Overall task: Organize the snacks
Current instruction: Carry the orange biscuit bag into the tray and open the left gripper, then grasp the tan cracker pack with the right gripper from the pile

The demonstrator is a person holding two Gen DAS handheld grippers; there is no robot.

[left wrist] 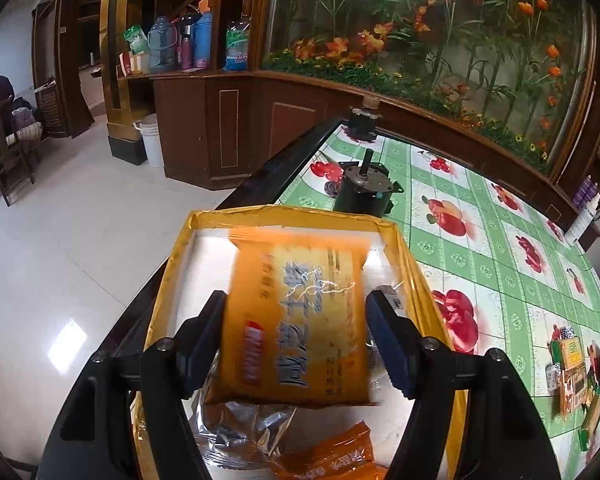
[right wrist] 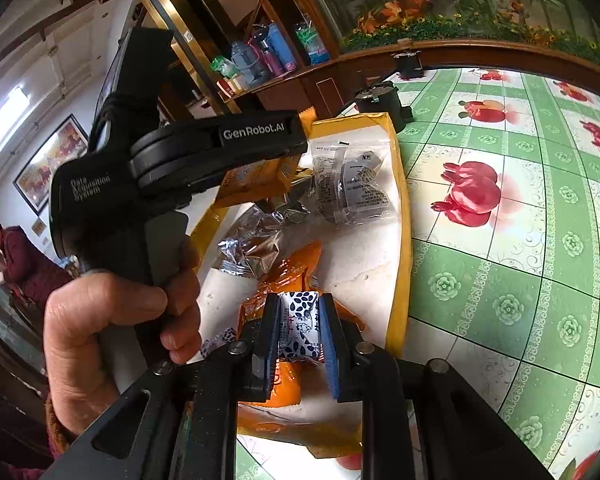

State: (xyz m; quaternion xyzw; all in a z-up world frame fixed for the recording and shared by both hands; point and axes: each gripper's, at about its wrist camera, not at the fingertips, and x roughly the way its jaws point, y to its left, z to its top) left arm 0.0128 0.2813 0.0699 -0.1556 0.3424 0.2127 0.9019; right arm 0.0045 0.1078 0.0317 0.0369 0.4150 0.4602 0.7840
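Left gripper [left wrist: 296, 324]: jaws set wide around a yellow-orange snack pack [left wrist: 300, 320], one pad on each long edge. Pack is motion-blurred and sits above the yellow-rimmed tray [left wrist: 168, 280], so I read it as held or only just being let go; can't confirm pad contact on both sides. Below it in the tray: a crumpled silver wrapper [left wrist: 240, 428] and an orange pouch [left wrist: 332, 456]. The tray sits at the table's left edge, floor right beside it.

Right gripper [right wrist: 300, 332]: jaws narrow, clamped on a small blue-and-white patterned candy [right wrist: 300, 328], poised over the orange pouch at the tray's near end. Clear packet with printed label [right wrist: 352, 184] lies at the tray's far right side. Left hand [right wrist: 112, 320] and its gripper body fill the left of this view.

Still loose on the tablecloth [left wrist: 500, 248], far right: a small pile of mixed snacks [left wrist: 576, 376], well apart from the tray.

Step, as I judge it: mid-collection, both grippers loaded over the tray. Next: lower each item clear of the rim, open, back out without snagging the wrappers, then go for the pile. Risk: the tray near the table edge could get nudged.
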